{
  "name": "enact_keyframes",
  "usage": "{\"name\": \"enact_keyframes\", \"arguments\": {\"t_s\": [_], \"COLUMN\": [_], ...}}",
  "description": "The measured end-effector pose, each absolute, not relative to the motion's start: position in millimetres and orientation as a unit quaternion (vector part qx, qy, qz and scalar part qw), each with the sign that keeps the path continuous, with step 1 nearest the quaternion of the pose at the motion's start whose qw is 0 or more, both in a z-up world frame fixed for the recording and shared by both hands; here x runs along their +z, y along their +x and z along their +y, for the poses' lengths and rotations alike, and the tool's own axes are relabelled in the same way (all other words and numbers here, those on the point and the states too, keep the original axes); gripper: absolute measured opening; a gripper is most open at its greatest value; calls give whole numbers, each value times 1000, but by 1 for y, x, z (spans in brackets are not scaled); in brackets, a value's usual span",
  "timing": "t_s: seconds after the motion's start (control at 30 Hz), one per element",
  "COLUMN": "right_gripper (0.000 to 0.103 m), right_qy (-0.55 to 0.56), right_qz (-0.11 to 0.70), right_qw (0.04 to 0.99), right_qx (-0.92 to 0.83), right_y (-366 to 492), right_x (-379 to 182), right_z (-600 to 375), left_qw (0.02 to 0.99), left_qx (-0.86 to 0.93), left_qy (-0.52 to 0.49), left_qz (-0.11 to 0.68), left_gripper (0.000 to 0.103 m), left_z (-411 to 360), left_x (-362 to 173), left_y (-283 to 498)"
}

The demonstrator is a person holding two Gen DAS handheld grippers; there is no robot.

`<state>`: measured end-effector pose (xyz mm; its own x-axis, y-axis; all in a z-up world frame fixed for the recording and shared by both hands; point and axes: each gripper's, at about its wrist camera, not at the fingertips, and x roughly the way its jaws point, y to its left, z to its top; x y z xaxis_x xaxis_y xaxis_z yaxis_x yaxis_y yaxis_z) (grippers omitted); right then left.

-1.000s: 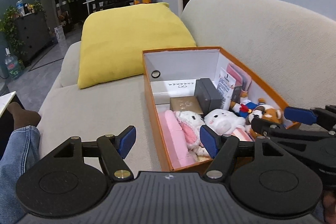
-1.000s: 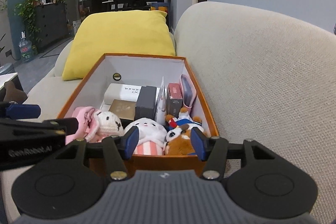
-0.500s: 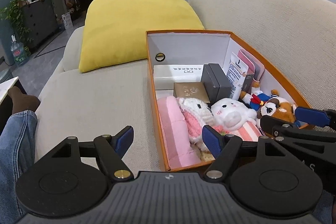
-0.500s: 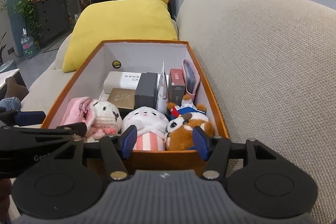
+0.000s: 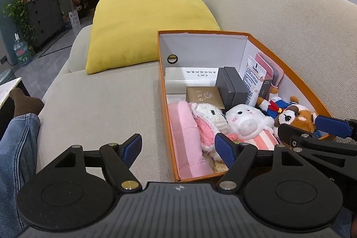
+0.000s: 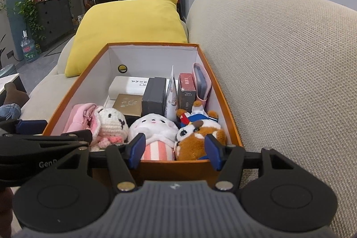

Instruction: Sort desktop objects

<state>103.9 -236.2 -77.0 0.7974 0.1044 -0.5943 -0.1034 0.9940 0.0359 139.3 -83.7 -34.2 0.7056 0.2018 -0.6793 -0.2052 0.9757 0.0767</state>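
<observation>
An orange box [image 5: 162, 90] [image 6: 225, 104] stands on the sofa seat, packed with things. Near its front lie a pink cloth [image 5: 185, 137], a white crocheted bunny [image 6: 110, 122], a white plush with a striped body [image 6: 156, 135] and a brown-and-white plush dog [image 6: 198, 137]. Behind them stand a gold box [image 5: 204, 96], a dark grey box [image 6: 154, 96], a white box [image 5: 189, 79] and cards. My left gripper [image 5: 178, 147] is open and empty over the box's front left corner. My right gripper [image 6: 174, 147] is open and empty, just above the front wall, over the plush toys.
A yellow cushion [image 5: 142, 23] leans at the sofa's far end behind the box. The sofa backrest [image 6: 279, 59] rises right beside the box. A person's jeans leg [image 5: 15, 148] and socked foot are at the left. A beige seat [image 5: 100, 108] stretches left of the box.
Both grippers have risen and tilted down over the box's front edge, so more of its contents show. Both stay open and empty. Nothing in the box has moved.
</observation>
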Motion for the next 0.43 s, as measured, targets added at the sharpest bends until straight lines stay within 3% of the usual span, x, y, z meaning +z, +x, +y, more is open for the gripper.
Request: {"name": "enact_keyframes", "arguments": {"t_s": [0.43], "right_gripper": [60], "right_qy": [1], "right_qz": [313], "right_qw": [948], "right_qx": [55], "right_y": [104], "right_x": [-77], "right_z": [-236], "left_qw": [924], "left_qx": [111], "left_qy": [0], "left_qz": [367], "left_gripper": [85], "left_z": [-84], "left_x": [-33], "left_y": [140]}}
